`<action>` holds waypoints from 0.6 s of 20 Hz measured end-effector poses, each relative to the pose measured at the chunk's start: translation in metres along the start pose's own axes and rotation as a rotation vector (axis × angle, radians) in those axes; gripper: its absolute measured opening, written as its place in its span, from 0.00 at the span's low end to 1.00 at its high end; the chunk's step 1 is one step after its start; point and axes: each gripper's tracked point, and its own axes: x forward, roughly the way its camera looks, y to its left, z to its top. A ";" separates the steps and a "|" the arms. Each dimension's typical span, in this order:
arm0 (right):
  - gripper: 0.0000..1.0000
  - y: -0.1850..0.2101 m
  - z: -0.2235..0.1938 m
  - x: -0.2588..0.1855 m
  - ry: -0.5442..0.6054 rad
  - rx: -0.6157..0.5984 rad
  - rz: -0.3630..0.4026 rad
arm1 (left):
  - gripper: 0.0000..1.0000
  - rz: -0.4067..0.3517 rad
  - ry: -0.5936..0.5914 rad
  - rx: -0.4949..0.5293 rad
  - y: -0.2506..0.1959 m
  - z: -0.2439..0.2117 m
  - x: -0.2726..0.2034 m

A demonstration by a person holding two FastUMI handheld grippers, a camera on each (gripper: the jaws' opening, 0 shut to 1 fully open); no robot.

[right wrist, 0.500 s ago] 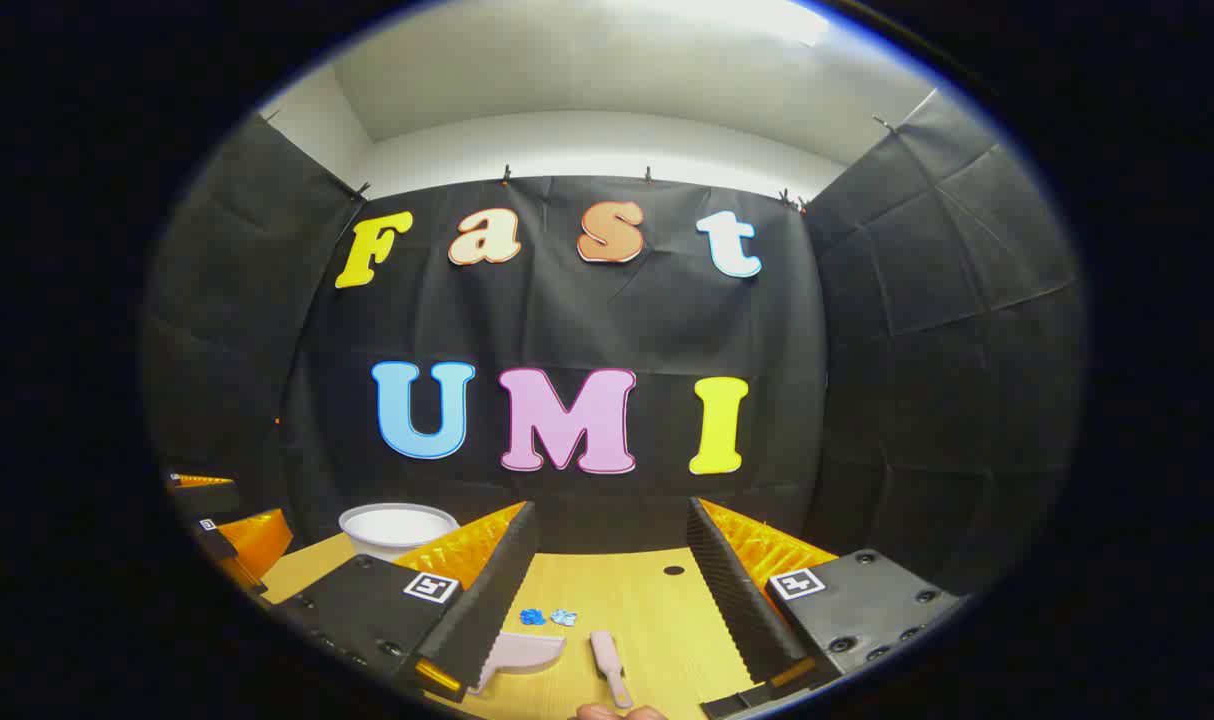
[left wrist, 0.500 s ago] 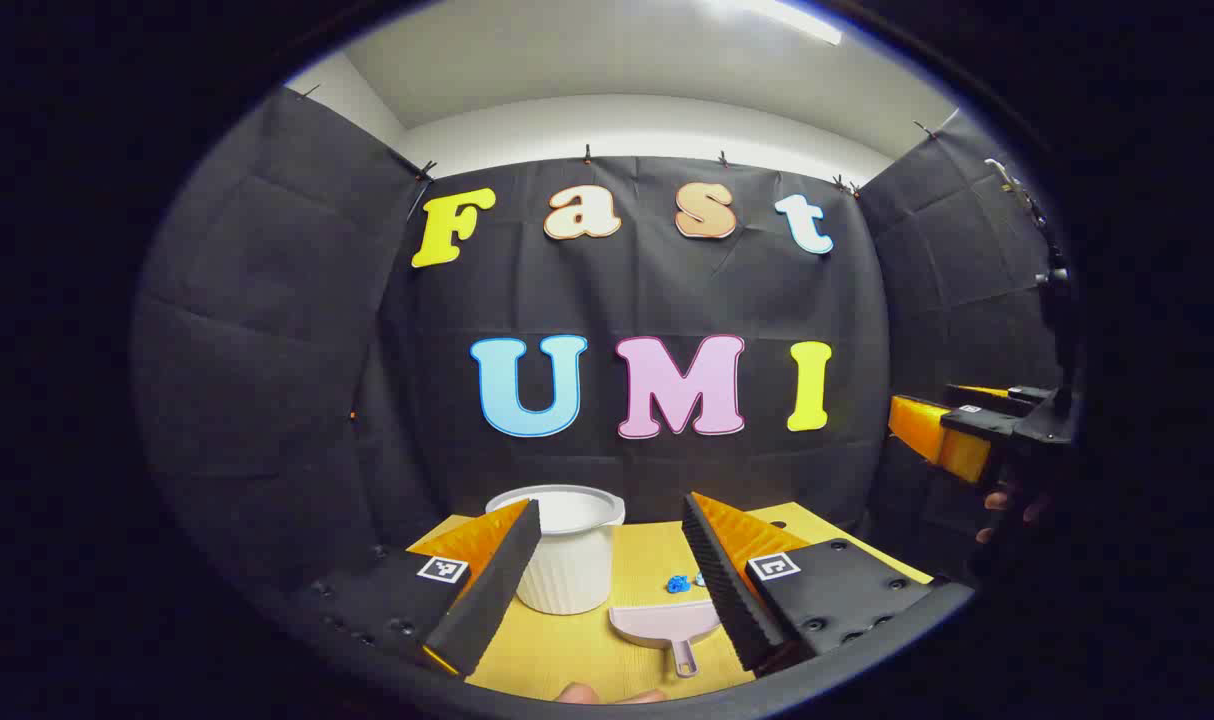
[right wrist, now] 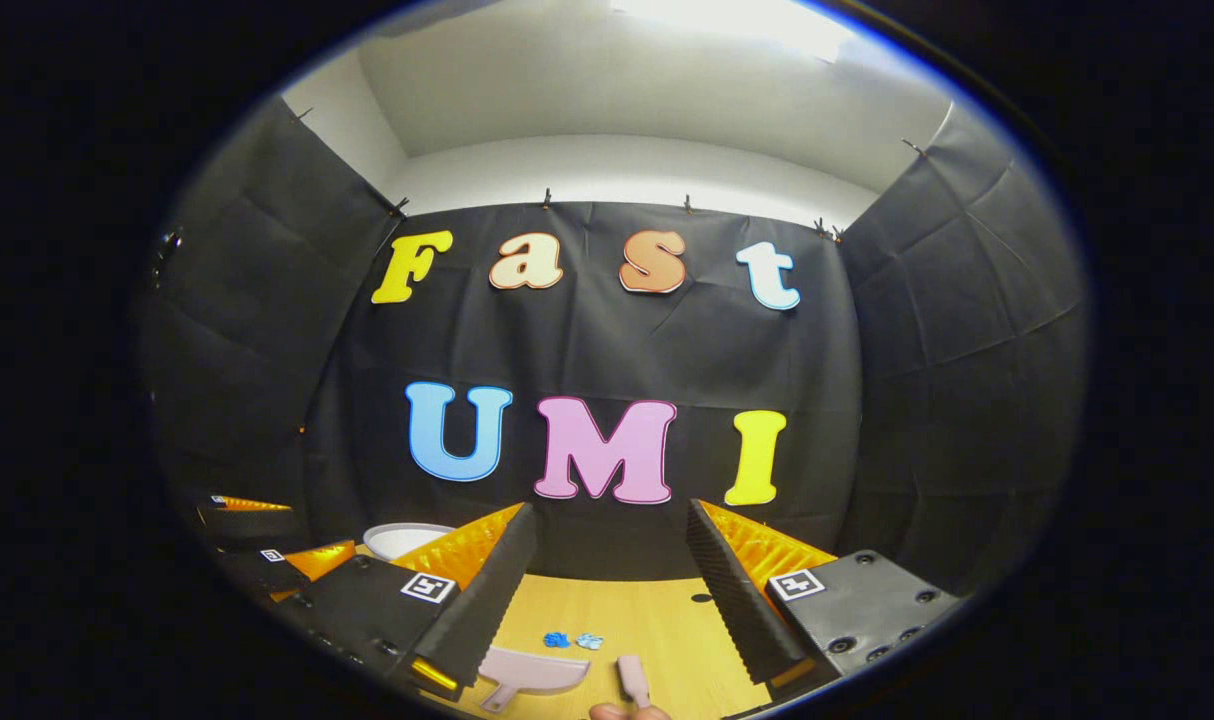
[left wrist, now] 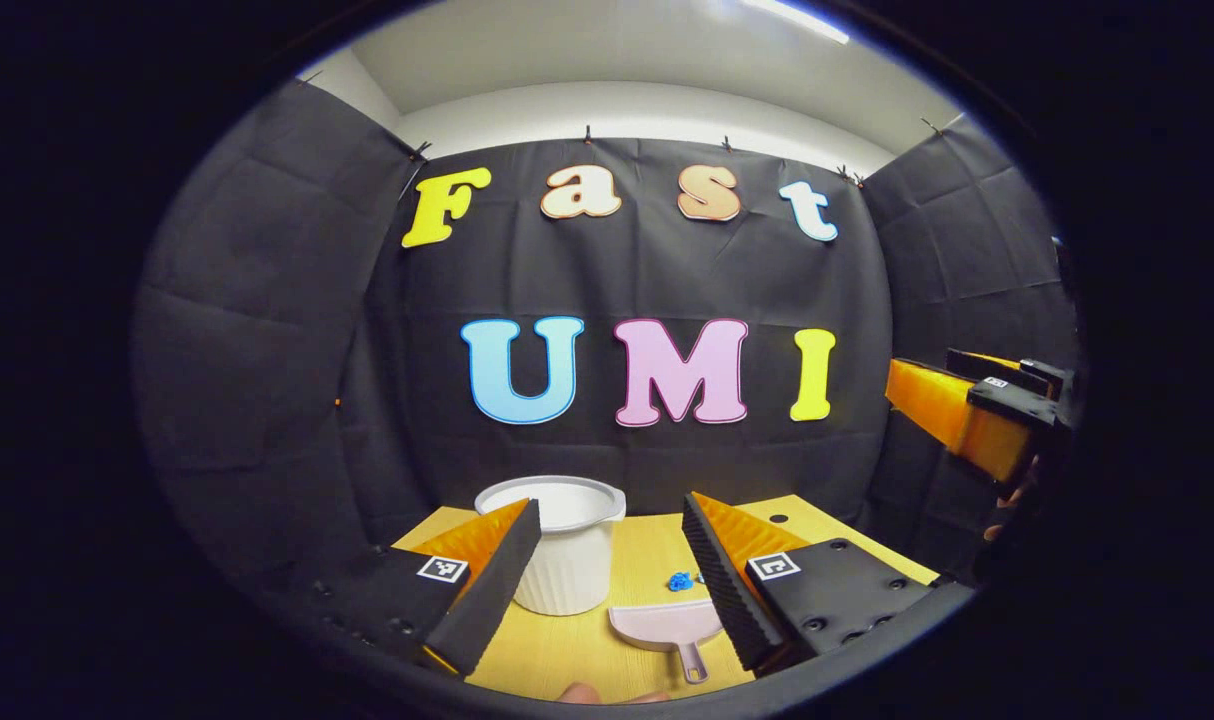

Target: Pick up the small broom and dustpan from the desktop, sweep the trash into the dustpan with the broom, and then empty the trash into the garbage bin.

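Note:
A pale pink dustpan (left wrist: 665, 628) lies on the yellow desktop (left wrist: 567, 650) with its handle toward me, just left of my left gripper's right finger. My left gripper (left wrist: 607, 575) hangs open above it. Blue bits of trash (left wrist: 680, 581) lie behind the dustpan. A white ribbed garbage bin (left wrist: 569, 545) stands at the back left. In the right gripper view the dustpan (right wrist: 533, 672), the trash (right wrist: 571, 640) and the small pink broom (right wrist: 633, 680) lie below my open right gripper (right wrist: 607, 590). The right gripper (left wrist: 967, 410) also shows at the far right of the left gripper view.
Black cloth walls close the booth at the back and on both sides. A small round hole (right wrist: 701, 598) sits in the desktop (right wrist: 617, 620) near the back. A fingertip (left wrist: 577, 692) shows at the bottom edge. The bin's rim (right wrist: 402, 538) peeks out behind my right gripper's left finger.
Both grippers have tilted slightly: in the left view the scene shifted up a little, in the right view it shifted down and right. Nothing on the desk moved and both grippers stay open.

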 end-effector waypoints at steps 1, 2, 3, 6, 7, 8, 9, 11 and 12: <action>0.98 0.001 -0.009 0.008 0.014 -0.023 0.011 | 0.84 0.001 -0.008 0.003 -0.003 0.004 0.005; 0.98 0.000 -0.016 0.014 0.030 -0.031 0.020 | 0.84 0.002 -0.012 0.008 -0.006 0.003 0.010; 0.98 0.001 -0.020 0.019 0.036 -0.020 0.033 | 0.84 -0.001 -0.020 0.015 -0.010 0.005 0.015; 0.98 -0.007 -0.032 0.031 0.058 0.020 0.029 | 0.84 -0.007 -0.030 0.034 -0.015 0.008 0.032; 0.98 -0.012 -0.036 0.036 0.066 0.013 0.020 | 0.84 -0.010 -0.029 0.035 -0.017 0.008 0.037; 0.95 -0.015 -0.041 0.038 0.072 0.001 0.019 | 0.84 -0.009 -0.033 0.033 -0.018 0.008 0.043; 0.98 -0.015 -0.047 0.041 0.079 -0.017 0.023 | 0.84 -0.010 -0.037 0.028 -0.020 0.008 0.048; 0.98 -0.017 -0.056 0.043 0.090 -0.060 0.041 | 0.84 -0.012 -0.023 0.013 -0.026 0.000 0.056; 0.96 -0.019 -0.061 0.043 0.094 -0.081 0.044 | 0.84 -0.022 -0.010 0.003 -0.030 -0.005 0.060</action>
